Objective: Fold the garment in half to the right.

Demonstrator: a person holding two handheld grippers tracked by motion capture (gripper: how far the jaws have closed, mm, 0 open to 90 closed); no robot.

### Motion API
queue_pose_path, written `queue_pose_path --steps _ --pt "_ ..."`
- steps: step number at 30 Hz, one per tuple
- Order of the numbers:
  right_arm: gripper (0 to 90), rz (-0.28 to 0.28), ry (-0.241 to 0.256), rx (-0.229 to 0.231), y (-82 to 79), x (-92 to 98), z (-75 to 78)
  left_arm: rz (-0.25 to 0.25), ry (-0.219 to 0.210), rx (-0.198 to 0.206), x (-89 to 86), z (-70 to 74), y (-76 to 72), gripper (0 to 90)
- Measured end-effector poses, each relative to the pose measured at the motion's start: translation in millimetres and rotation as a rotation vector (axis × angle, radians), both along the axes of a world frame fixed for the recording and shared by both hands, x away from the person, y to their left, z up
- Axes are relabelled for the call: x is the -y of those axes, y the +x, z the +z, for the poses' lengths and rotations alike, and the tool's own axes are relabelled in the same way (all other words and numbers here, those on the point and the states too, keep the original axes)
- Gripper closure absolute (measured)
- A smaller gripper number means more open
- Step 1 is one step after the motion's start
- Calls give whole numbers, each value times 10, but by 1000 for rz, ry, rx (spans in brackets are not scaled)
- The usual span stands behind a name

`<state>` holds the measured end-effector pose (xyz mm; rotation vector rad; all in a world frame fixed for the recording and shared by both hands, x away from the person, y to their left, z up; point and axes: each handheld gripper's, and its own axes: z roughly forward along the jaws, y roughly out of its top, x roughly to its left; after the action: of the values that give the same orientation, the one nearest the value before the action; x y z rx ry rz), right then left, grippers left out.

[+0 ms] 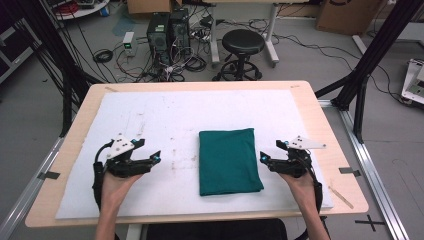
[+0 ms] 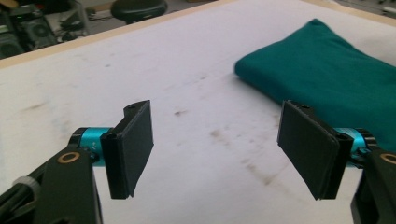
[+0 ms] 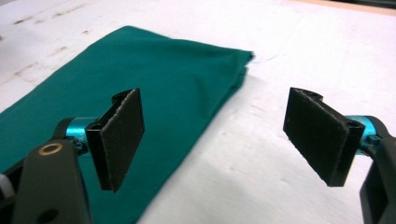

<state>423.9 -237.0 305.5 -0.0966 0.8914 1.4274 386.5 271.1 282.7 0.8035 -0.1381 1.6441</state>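
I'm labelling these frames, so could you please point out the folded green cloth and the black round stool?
Folded green cloth (image 1: 228,161), high view, middle of its top face.
Black round stool (image 1: 243,40), high view, centre of seat.

Even overhead light, bright; white surface (image 1: 150,115) nearly blown out, soft short shadows. High view was low-res, soft. Both gripper views: background blurred toward 12 o'clock, pads (image 2: 135,144) sharp, mild edge distortion.
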Motion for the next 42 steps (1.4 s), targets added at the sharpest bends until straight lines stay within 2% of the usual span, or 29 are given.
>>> queue_pose_path --steps 6,13,17,25,31,42 --pt "208 18 55 5 3 218 -12 -32 -79 2 -330 -68 5 265" --pt "208 44 106 11 -27 409 -27 -43 -137 4 -544 -127 6 265" --pt "208 50 122 11 -33 456 -39 -37 -146 3 -582 -136 11 265" --pt "209 46 111 11 -23 441 -34 -19 -134 -5 -553 -133 36 265" --pt "209 45 106 6 -8 430 -32 -35 -150 -7 -606 -148 48 265" --pt "209 41 100 -6 14 413 -24 -31 -159 -18 -641 -153 61 265"
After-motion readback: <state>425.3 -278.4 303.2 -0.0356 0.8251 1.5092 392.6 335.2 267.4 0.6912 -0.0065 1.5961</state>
